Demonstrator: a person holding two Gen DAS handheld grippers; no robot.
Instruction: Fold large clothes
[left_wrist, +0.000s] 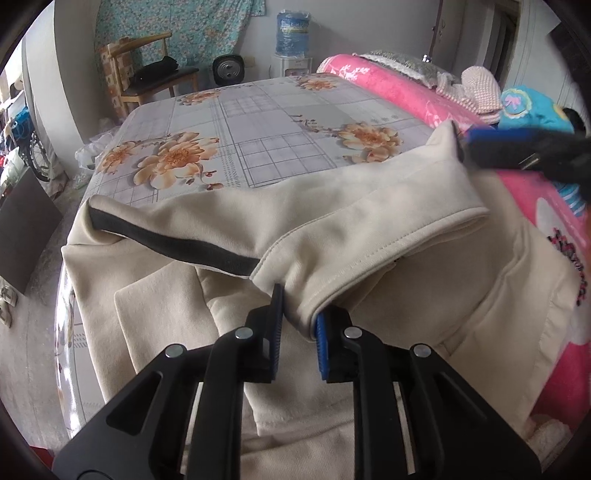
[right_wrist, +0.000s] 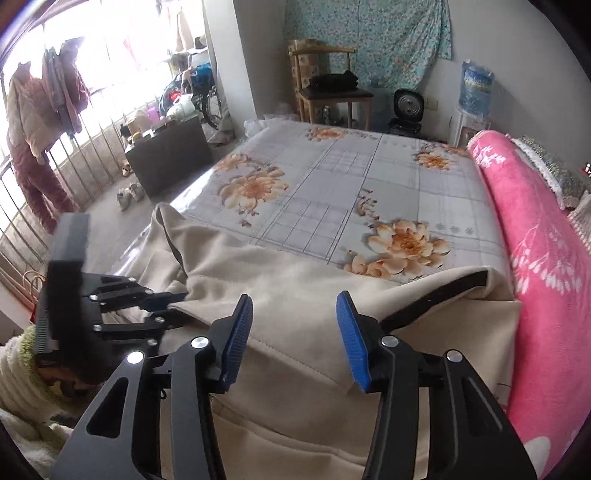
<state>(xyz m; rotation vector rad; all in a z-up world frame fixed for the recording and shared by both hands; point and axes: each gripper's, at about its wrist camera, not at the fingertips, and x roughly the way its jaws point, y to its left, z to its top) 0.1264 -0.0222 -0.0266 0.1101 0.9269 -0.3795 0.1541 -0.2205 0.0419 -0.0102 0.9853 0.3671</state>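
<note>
A large cream garment (left_wrist: 332, 221) with a dark grey band (left_wrist: 177, 243) lies on the near end of the bed, folded over on itself. My left gripper (left_wrist: 299, 325) is shut on the hem of the folded-over layer and holds it just above the lower layer. It also shows at the left of the right wrist view (right_wrist: 177, 306). My right gripper (right_wrist: 293, 332) is open and empty, hovering just above the cream garment (right_wrist: 295, 288). It shows blurred at the right of the left wrist view (left_wrist: 461, 147), at the raised corner of the fold.
The bed has a grey floral checked sheet (left_wrist: 280, 122). A rolled pink blanket (right_wrist: 546, 229) runs along its right side. A wooden chair (left_wrist: 147, 74), a fan heater (left_wrist: 229, 68) and a water dispenser (left_wrist: 293, 44) stand beyond the far end. A dark box (right_wrist: 170, 155) stands on the floor left.
</note>
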